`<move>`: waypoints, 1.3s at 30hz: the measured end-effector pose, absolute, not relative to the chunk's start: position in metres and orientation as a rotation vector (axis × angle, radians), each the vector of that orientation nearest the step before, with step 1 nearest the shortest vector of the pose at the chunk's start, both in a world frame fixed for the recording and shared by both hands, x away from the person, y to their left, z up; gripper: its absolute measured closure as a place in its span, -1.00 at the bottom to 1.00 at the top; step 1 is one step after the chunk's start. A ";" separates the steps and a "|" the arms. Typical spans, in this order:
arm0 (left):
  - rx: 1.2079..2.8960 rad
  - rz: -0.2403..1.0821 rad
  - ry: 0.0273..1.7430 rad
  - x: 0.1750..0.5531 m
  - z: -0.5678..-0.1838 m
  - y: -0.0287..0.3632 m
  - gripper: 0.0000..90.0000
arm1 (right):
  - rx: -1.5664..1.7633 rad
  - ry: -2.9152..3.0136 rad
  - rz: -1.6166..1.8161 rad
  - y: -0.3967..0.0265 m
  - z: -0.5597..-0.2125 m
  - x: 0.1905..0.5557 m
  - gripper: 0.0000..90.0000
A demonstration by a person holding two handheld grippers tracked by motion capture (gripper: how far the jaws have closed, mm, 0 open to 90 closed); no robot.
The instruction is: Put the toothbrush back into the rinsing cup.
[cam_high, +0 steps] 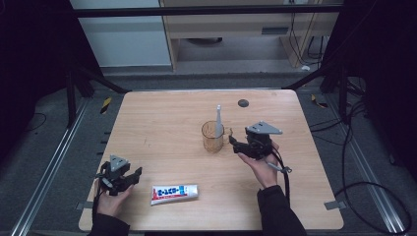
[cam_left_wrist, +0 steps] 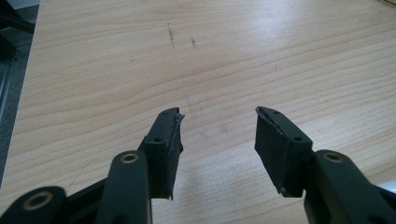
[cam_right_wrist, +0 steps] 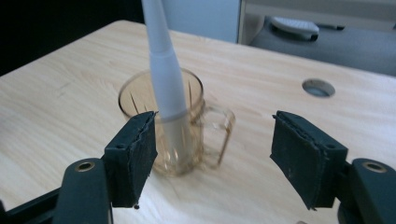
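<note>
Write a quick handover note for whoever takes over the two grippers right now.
Right gripper: open, holding nothing, just beside the cup on its handle side.
Left gripper: open, holding nothing, over bare table at the near left.
Toothbrush: standing in the cup, leaning on the rim.
Toothpaste: lying flat near the front edge, right of the left gripper, untouched.
Done: toothbrush is in the cup.
Left: probably the toothpaste; the left gripper is closest.
</note>
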State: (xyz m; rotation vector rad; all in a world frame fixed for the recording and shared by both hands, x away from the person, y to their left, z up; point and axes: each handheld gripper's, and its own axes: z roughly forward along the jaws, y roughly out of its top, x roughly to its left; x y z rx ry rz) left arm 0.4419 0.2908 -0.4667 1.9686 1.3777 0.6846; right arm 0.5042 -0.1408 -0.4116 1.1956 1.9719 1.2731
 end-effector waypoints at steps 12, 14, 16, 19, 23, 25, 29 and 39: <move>1.975 0.573 1.372 0.437 -0.465 0.282 0.43 | 1.223 2.017 1.150 -0.185 -0.435 0.485 -0.21; 1.973 0.556 1.367 0.435 -0.464 0.280 0.50 | 1.213 2.016 1.136 -0.191 -0.436 0.481 -0.19; 1.968 0.540 1.361 0.433 -0.463 0.278 0.55 | 1.204 1.997 1.130 -0.196 -0.437 0.478 -0.15; 1.959 0.514 1.347 0.429 -0.461 0.275 0.65 | 1.221 1.985 1.129 -0.206 -0.440 0.475 -0.09; 1.965 0.447 1.328 0.423 -0.459 0.270 0.82 | 1.240 1.987 1.083 -0.214 -0.446 0.472 -0.11; 1.979 0.447 1.313 0.420 -0.457 0.266 0.88 | 1.236 1.993 1.076 -0.217 -0.447 0.471 -0.09; 2.010 0.434 1.273 0.409 -0.455 0.259 0.96 | 1.245 2.021 1.063 -0.221 -0.449 0.466 -0.07; 2.084 0.349 1.196 0.392 -0.457 0.248 0.99 | 1.226 2.059 1.006 -0.224 -0.460 0.462 -0.07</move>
